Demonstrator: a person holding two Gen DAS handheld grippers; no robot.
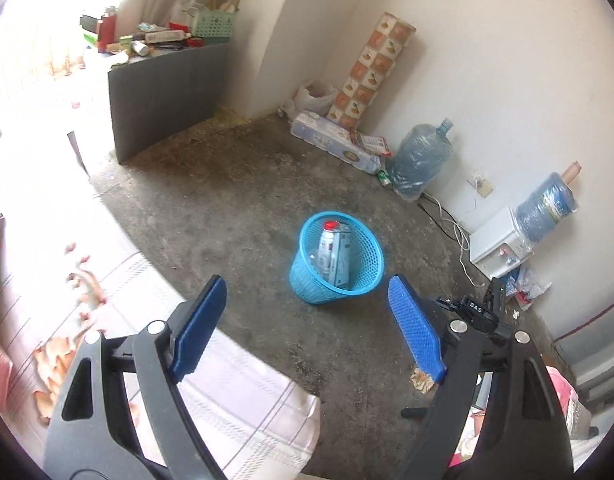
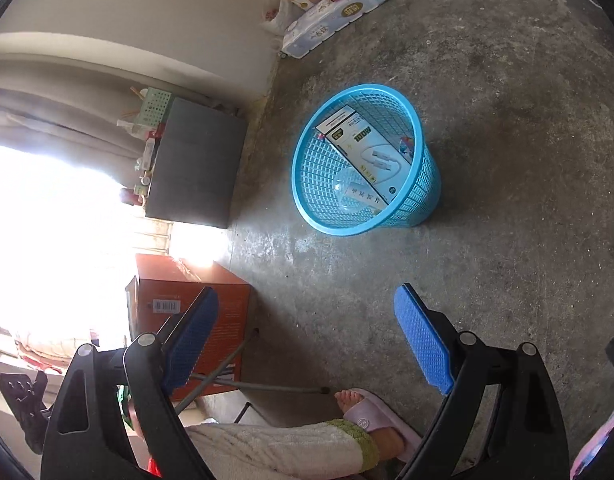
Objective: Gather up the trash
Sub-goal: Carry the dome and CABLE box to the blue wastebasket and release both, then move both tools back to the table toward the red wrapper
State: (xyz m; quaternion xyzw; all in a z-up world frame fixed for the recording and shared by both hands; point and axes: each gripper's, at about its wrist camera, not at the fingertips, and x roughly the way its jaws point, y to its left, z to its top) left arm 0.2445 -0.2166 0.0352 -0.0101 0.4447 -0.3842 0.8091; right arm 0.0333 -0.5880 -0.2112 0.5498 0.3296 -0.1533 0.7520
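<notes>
A blue mesh wastebasket (image 1: 361, 276) (image 2: 311, 168) stands upright on the concrete floor. Inside it lie a white carton (image 2: 367, 148) and a clear plastic bottle (image 2: 347, 196), whose red cap (image 1: 330, 225) shows in the left wrist view. My left gripper (image 1: 305, 286) hangs above and short of the basket, open, with nothing between its blue pads. My right gripper (image 2: 305, 292) is also open and empty, well short of the basket. A crumpled brown scrap (image 1: 423, 380) lies on the floor by the left gripper's right finger. Orange-brown peelings (image 1: 59, 360) are strewn on the checked tablecloth (image 1: 243, 392).
Along the wall are a tissue pack (image 1: 331, 142), two blue water jugs (image 1: 421, 158), a white dispenser (image 1: 497, 246) and cables. A dark cabinet (image 1: 167, 96) holds clutter. An orange box (image 2: 191, 292), folding chair legs (image 2: 243, 384) and a person's slippered foot (image 2: 367, 420) are close by.
</notes>
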